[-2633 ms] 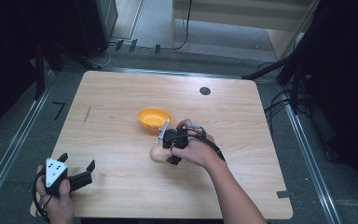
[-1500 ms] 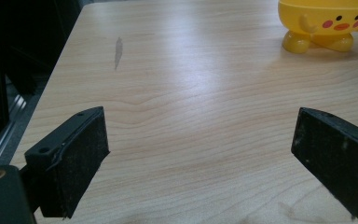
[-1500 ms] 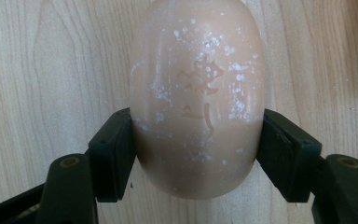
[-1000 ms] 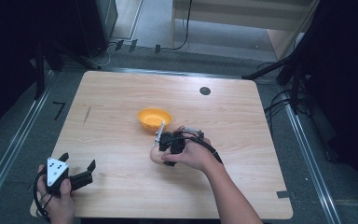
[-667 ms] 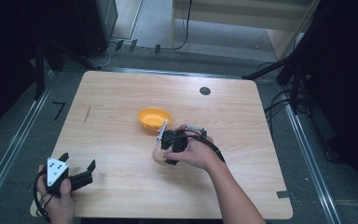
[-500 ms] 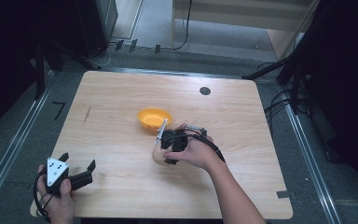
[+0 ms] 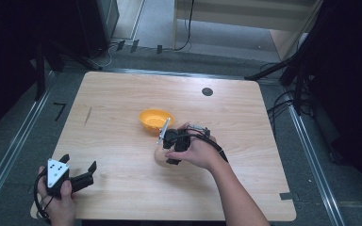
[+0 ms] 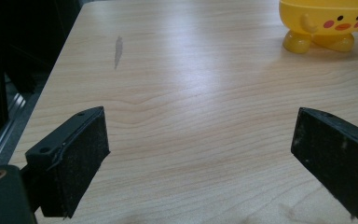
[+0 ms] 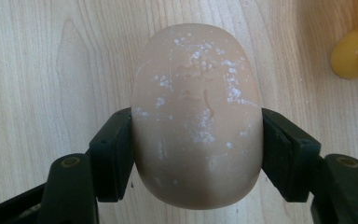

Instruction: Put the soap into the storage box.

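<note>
Two grippers: right gripper clamps tan bun-like lump; left gripper apart, duck-faced bowl beyond.

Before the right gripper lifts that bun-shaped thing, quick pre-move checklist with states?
1. Right gripper jaws flank the tan bun on both sides: ok.
2. Grip centred on the bun's width: ok.
3. Firmness of hold: cannot tell.
4. Yellow duck bowl apart from the bun: ok, though close.
5. Left gripper open, parked near the table's front left corner, out of the way: ok.

Black left gripper carries a grey three-cornered plate, black jaws.
</note>
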{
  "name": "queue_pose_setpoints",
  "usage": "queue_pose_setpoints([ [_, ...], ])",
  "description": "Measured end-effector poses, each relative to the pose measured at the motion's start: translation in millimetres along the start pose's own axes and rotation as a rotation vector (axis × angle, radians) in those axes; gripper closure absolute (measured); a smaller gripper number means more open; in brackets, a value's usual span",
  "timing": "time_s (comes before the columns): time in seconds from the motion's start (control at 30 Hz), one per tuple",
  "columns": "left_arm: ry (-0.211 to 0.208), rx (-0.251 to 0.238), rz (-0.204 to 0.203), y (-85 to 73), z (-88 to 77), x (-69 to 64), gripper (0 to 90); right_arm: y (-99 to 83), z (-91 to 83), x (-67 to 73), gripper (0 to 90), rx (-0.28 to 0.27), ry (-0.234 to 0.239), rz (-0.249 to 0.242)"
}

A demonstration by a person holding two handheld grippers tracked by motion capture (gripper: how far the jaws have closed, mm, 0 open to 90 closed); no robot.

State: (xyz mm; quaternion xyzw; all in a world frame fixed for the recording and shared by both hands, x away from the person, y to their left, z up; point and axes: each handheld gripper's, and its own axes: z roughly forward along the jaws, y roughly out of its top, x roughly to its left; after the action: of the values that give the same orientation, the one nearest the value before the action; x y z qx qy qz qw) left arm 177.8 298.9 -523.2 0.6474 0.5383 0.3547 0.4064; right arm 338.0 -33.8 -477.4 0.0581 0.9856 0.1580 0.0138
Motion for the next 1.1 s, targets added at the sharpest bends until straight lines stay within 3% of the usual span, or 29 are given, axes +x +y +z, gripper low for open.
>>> queue_pose_setpoints([
  [0.2,0.0,-0.001,0.0,0.0,0.0,0.0,4.5,4.6,-7.6,-1.9,34.5,-0.012,-0.015,-0.02],
  [1.1,-0.004,-0.014,-0.008,-0.5,-0.7,1.5,5.0,29.2,-53.1,-25.4,34.5,-0.057,-0.05,0.007],
])
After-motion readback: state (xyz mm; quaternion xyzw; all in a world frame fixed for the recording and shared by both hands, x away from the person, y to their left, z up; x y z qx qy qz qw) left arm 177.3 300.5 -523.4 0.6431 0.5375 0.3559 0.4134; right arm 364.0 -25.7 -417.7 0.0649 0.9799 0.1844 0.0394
